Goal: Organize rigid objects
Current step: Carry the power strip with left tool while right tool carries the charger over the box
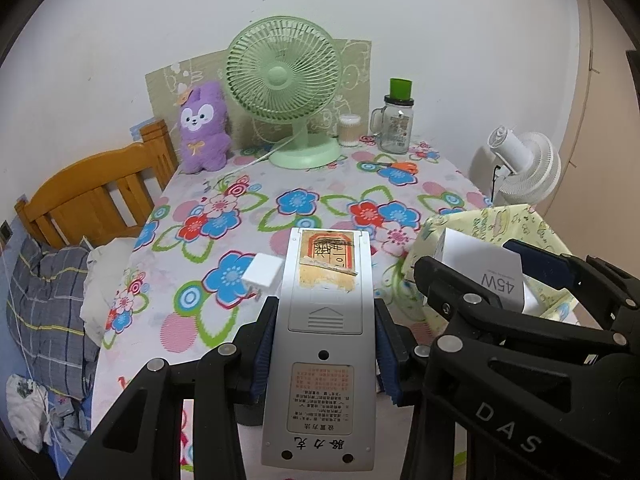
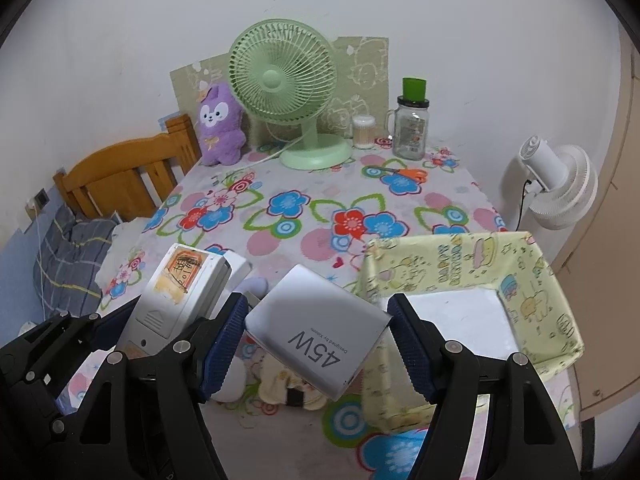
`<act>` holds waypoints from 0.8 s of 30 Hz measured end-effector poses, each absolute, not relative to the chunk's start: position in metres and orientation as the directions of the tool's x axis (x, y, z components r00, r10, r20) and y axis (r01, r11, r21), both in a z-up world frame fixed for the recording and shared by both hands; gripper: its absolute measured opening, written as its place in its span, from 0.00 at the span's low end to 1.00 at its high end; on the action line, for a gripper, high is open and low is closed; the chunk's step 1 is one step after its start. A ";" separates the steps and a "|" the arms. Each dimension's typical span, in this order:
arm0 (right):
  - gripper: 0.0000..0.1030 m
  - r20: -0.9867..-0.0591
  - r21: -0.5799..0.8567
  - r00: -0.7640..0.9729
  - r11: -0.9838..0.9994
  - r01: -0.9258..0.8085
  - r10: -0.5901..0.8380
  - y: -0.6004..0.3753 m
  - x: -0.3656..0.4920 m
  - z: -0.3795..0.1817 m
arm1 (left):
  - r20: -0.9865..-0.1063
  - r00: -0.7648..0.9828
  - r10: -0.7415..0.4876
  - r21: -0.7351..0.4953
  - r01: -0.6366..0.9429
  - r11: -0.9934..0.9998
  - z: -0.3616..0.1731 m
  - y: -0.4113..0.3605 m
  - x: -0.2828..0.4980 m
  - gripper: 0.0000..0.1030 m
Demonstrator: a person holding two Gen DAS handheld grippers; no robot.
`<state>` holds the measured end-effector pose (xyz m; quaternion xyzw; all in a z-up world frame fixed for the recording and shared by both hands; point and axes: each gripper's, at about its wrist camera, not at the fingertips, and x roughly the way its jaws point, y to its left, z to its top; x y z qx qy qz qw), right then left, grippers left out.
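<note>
My left gripper (image 1: 326, 308) is shut on a grey remote control (image 1: 324, 352), held back side up between the blue pads, above the flowered tablecloth (image 1: 296, 204). To its right, my right gripper (image 2: 318, 308) is shut on a white 45W charger (image 2: 316, 332), gripped by two opposite corners. The charger hangs beside the near left corner of a yellow cartoon-print box (image 2: 440, 260), whose white floor shows bare. A small white plug cube (image 1: 262, 274) lies on the cloth just left of the remote's tip.
A green desk fan (image 1: 284, 80), a purple plush (image 1: 202, 128), a cotton-swab tub (image 1: 349, 130) and a green-lidded glass jar (image 1: 396, 128) line the back. Orange scissors (image 1: 400, 167) lie near the jar. A white fan (image 1: 524, 164) stands right, a wooden headboard (image 1: 92, 196) left.
</note>
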<state>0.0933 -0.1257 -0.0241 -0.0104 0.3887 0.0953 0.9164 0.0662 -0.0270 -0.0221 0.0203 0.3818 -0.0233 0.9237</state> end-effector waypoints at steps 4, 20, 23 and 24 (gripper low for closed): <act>0.72 -0.711 0.058 0.683 0.982 -0.180 0.167 -0.141 0.098 -0.020 | -0.703 0.710 -0.032 0.016 0.060 0.998 -0.019 -0.040 0.071 0.44; 0.72 -0.722 0.060 0.678 0.989 -0.135 0.136 -0.198 0.115 -0.022 | -0.718 0.692 -0.079 0.002 0.115 0.993 -0.023 -0.095 0.094 0.44; 0.72 -0.727 0.059 0.676 0.991 -0.117 0.123 -0.210 0.119 -0.024 | -0.722 0.685 -0.092 -0.005 0.127 0.992 -0.026 -0.105 0.097 0.44; 0.72 -0.729 0.057 0.675 0.992 -0.111 0.117 -0.214 0.119 -0.024 | -0.725 0.682 -0.097 -0.006 0.135 0.991 -0.026 -0.110 0.099 0.44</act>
